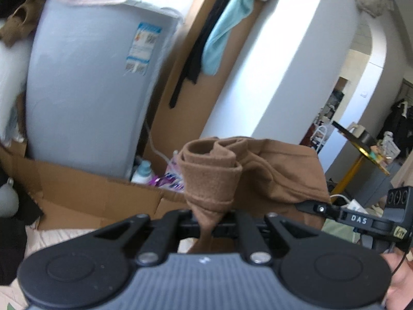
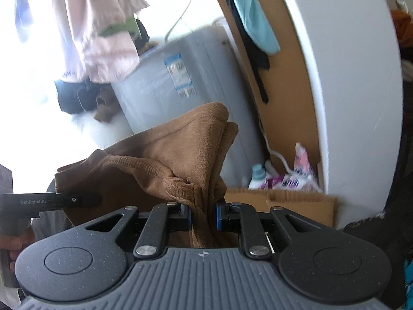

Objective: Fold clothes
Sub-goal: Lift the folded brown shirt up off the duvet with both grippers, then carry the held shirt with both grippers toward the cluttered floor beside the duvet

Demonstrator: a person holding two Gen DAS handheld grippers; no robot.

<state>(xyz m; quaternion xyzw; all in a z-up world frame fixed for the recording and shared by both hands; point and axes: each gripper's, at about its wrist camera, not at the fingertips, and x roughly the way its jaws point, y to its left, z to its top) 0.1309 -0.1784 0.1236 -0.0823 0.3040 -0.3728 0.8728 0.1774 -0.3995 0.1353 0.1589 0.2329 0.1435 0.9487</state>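
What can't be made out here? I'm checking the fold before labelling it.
- Brown garment: its lower part is hidden behind the left gripper body; the type is unclear.
- Right wrist view: the right gripper covers the hem.
- Washing machine label: blurred, unreadable.
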